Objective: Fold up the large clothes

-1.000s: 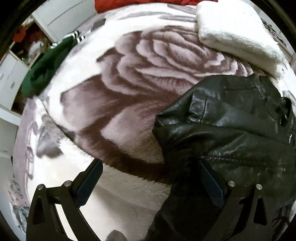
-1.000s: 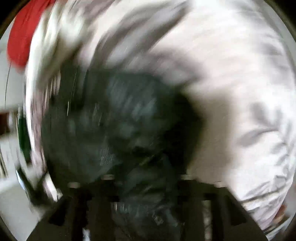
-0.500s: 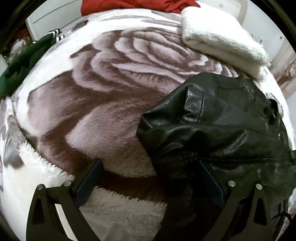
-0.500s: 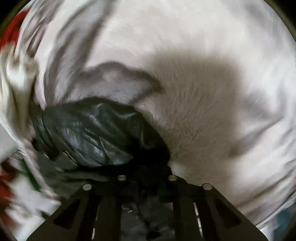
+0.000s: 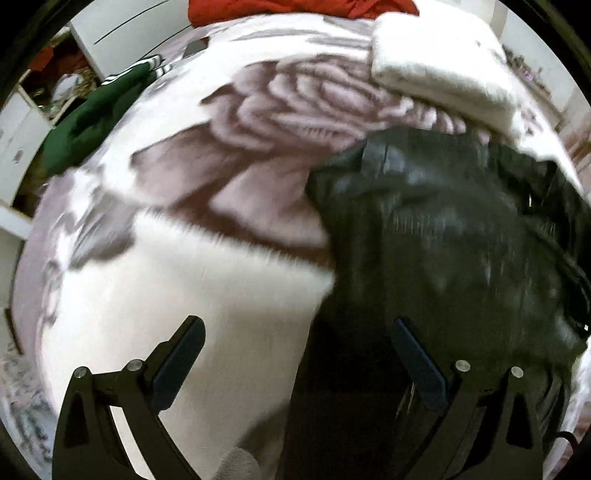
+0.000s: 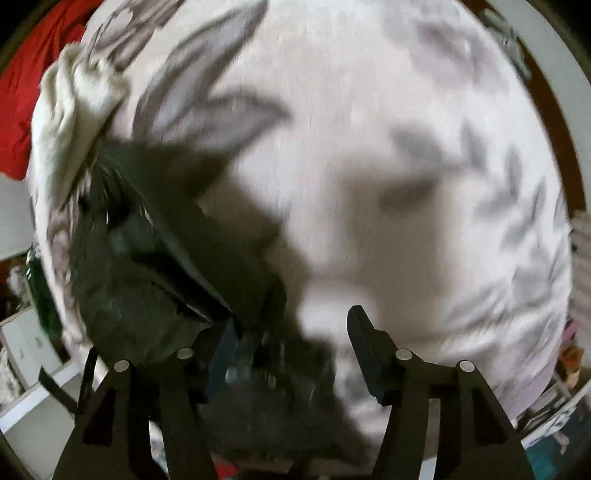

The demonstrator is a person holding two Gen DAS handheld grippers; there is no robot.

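A black leather jacket (image 5: 443, 240) lies crumpled on a plush bed blanket with a rose pattern (image 5: 221, 258). My left gripper (image 5: 295, 332) hovers open over the jacket's left edge, its right finger above the leather and its left finger above bare blanket. In the right wrist view the jacket (image 6: 140, 288) sits at the lower left. My right gripper (image 6: 293, 328) is over its near end, jaws opening. Dark fabric lies below and between the fingers, and the pads do not press on it. Both views are blurred by motion.
A folded white fleece (image 5: 436, 66) lies beyond the jacket, also seen as white fleece (image 6: 70, 110) at the upper left. A green garment (image 5: 92, 114) rests at the bed's left edge, red cloth (image 5: 295, 7) at the far end. White cabinets (image 5: 14, 122) stand on the left.
Half a second ago the right gripper was shut on the jacket's fabric; now its jaws have parted and it has drawn back. The left gripper stayed open and shifted over the blanket.
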